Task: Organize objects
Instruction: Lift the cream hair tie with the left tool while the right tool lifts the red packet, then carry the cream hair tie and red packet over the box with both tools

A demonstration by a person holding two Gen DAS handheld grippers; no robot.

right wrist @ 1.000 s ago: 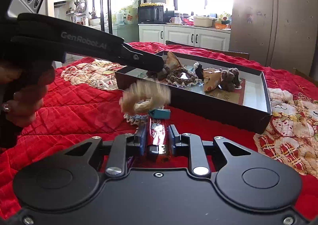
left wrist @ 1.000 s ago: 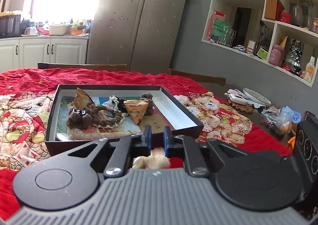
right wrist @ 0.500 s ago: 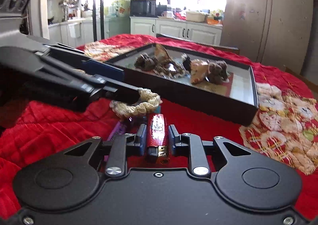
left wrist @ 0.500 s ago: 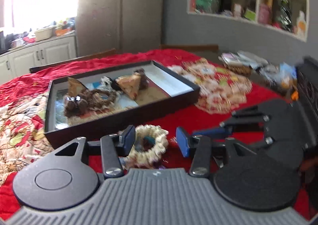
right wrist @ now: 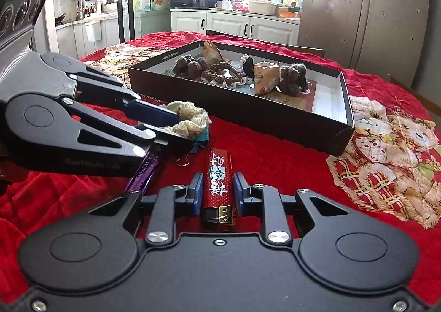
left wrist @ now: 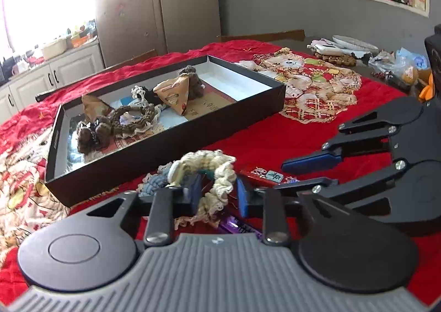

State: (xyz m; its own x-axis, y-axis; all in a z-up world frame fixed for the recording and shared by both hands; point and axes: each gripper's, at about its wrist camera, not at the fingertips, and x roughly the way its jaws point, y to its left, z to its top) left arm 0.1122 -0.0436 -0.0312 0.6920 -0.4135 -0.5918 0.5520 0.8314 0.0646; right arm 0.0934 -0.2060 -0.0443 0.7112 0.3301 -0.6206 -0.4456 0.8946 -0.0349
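The left gripper [left wrist: 216, 192] is sitting with its jaws spread around a cream scrunchie [left wrist: 209, 171] that is lying on the red cloth [left wrist: 275, 141] just in front of the black box [left wrist: 171, 146]. The right gripper [right wrist: 217, 192] is straddling a red lighter [right wrist: 219, 177] on the cloth, its 2 pads just beside the lighter's sides with slim gaps showing, so it is not pinching it. A purple lighter [right wrist: 146, 171] is lying left of the red one, near the scrunchie.
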